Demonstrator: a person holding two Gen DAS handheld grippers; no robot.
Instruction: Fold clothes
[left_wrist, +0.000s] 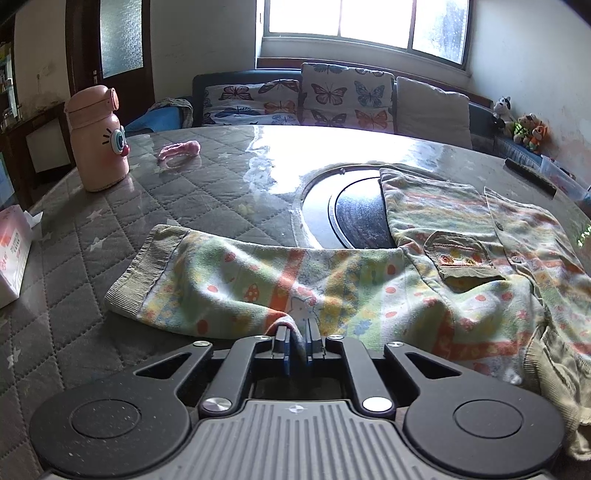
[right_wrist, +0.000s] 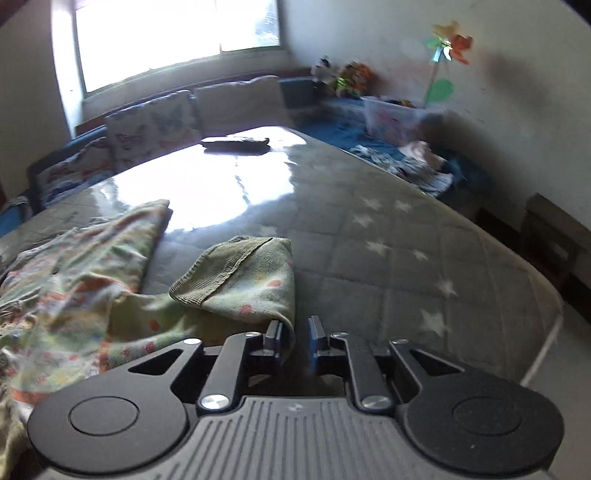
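The shirt (left_wrist: 461, 236) lies spread on the worktop (left_wrist: 184, 192), not folded up. The left claw (left_wrist: 297, 338) pinches one sleeve (left_wrist: 229, 284) near its edge. The right claw (right_wrist: 297, 338) is a little spread, with the other sleeve (right_wrist: 247, 280) hanging by one finger. Most folding looks left to do.

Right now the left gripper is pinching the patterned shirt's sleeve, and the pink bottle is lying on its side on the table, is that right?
Not quite: in the left wrist view the pink bottle stands upright on the table. The left gripper is indeed shut on the patterned shirt's sleeve.
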